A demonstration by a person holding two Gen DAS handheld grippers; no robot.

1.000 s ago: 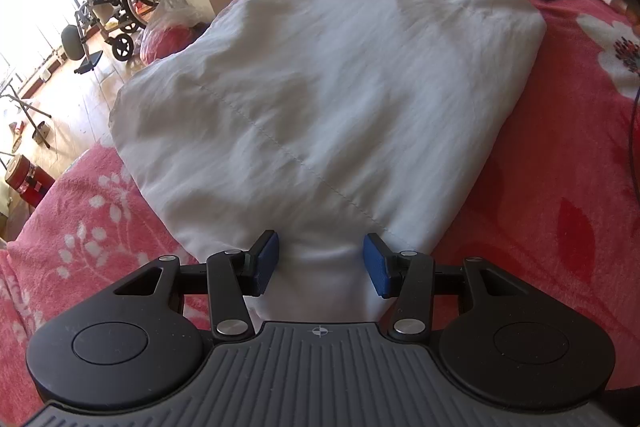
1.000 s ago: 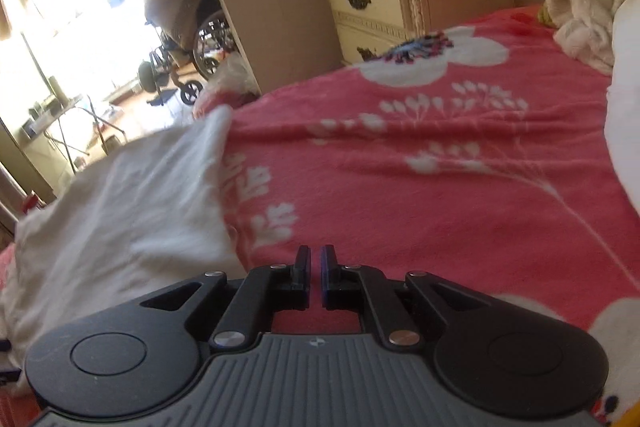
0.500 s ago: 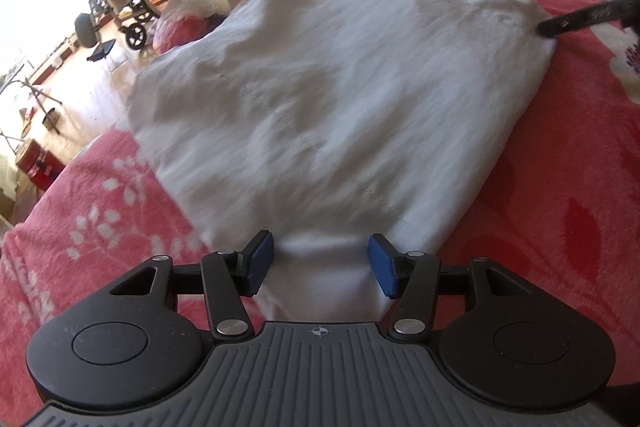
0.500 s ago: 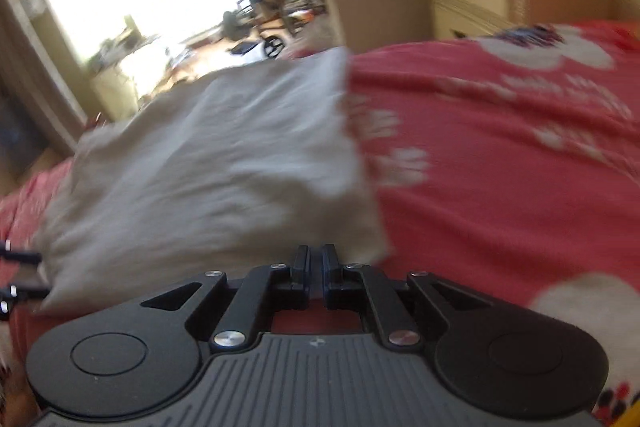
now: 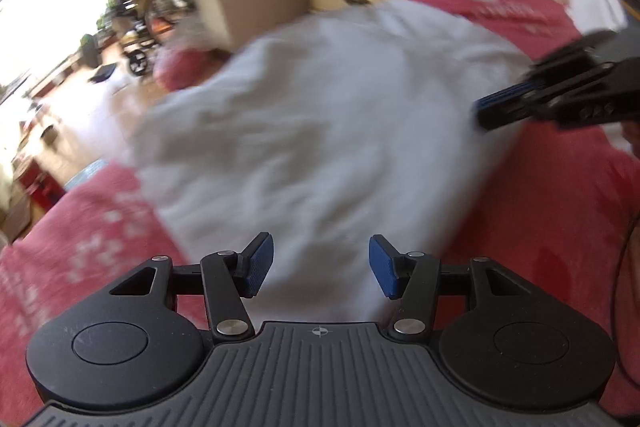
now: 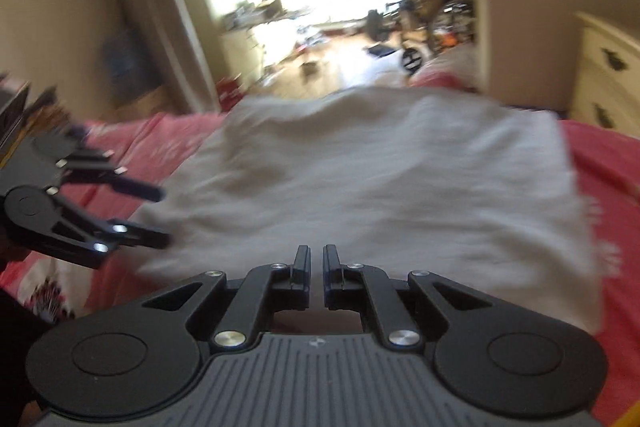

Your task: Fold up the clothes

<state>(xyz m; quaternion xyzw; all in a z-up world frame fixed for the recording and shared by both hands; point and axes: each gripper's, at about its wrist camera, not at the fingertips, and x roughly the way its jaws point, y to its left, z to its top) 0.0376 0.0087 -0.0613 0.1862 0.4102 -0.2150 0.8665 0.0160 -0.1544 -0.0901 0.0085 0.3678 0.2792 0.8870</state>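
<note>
Left wrist view: one white garment (image 5: 320, 131) on red bedspread (image 5: 560, 195); left hand-held gripper (image 5: 321, 265) agape, right hand-held gripper (image 6: 316, 269) nearly closed, empty

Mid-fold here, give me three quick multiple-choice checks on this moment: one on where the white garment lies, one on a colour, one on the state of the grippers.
1. Where does the white garment lie?
A. on the red floral bedspread
B. hanging on the wheelchair
C. on top of the dresser

2. What colour are the pads of the left gripper?
A. green
B. blue
C. yellow

3. How do the two grippers stand?
A. both wide open
B. left shut, right open
C. left open, right shut

Answers:
1 A: both wrist views show it spread on the bedspread.
2 B: the left wrist view shows blue pads.
3 C: the left jaws stand apart with nothing pinched; the right gripper shows only a thin slit, with no cloth visible between the fingers.
</note>
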